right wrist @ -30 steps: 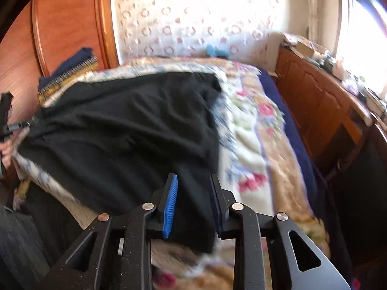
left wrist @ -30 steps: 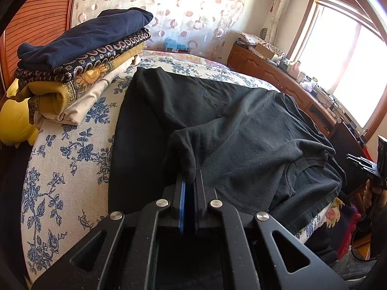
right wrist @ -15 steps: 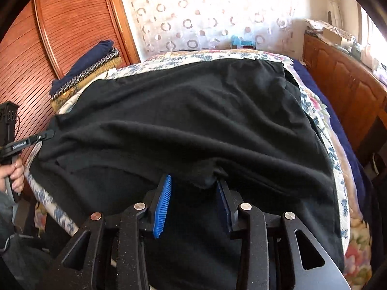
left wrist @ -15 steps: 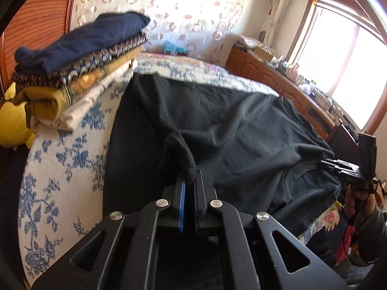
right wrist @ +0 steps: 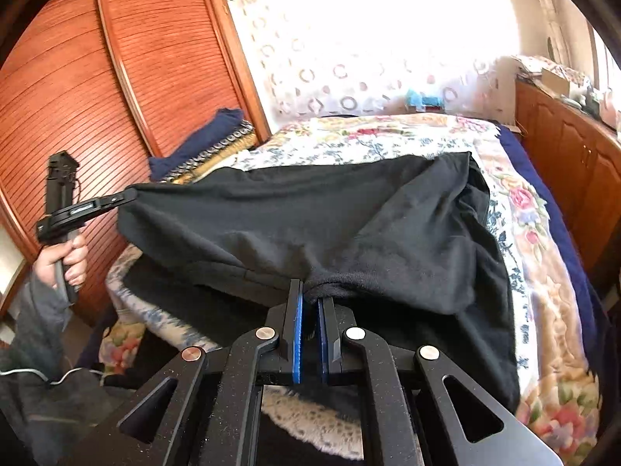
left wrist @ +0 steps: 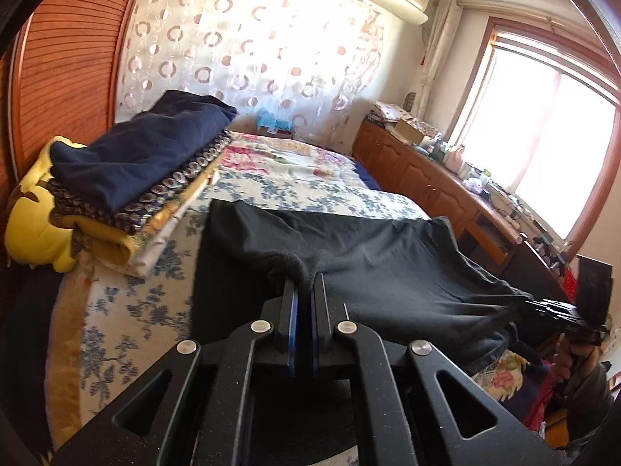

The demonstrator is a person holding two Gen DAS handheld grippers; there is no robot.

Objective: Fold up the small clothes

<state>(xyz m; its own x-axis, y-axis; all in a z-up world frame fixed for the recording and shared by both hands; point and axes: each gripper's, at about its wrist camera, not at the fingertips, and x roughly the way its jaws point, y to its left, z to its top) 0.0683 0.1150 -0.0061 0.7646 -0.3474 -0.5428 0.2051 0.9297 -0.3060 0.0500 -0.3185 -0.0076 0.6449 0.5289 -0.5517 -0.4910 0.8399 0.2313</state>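
With both hand-held grippers clenched on the shirt's near edge, left (left wrist: 304, 287) and right (right wrist: 310, 303), the shirt (right wrist: 330, 225) hangs taut between them, far half on the bed (right wrist: 543, 272). Its long axis runs gripper to gripper; neither is nearer, so folding likely means carrying the edge forward

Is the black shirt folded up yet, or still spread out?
Still spread out. The shirt hangs stretched between the left gripper and right gripper, each shut on an edge, its far end draped on the bed.
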